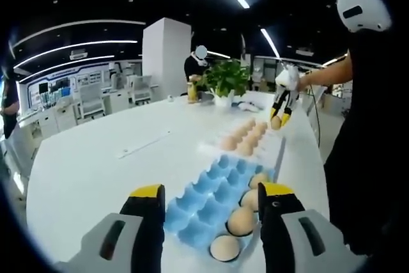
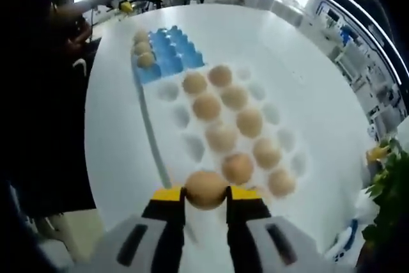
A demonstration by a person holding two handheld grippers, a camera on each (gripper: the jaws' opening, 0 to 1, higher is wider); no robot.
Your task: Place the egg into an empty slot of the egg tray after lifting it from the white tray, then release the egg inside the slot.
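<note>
Right gripper view: an egg [image 2: 205, 188] is clamped between the yellow-tipped jaws of the right gripper [image 2: 205, 197], raised over the near end of the white tray [image 2: 289, 140].

Straight ahead along the jaws, past the rows of eggs left in the white tray, the blue egg tray [image 2: 174, 54] is seen at the table's [image 2: 108, 139] far edge, its long axis running on from the white tray's; empty slots lie beside its few eggs. In the left gripper view, the left gripper [image 1: 211, 204] is held wide and empty just over that blue tray, much nearer to it.
</note>
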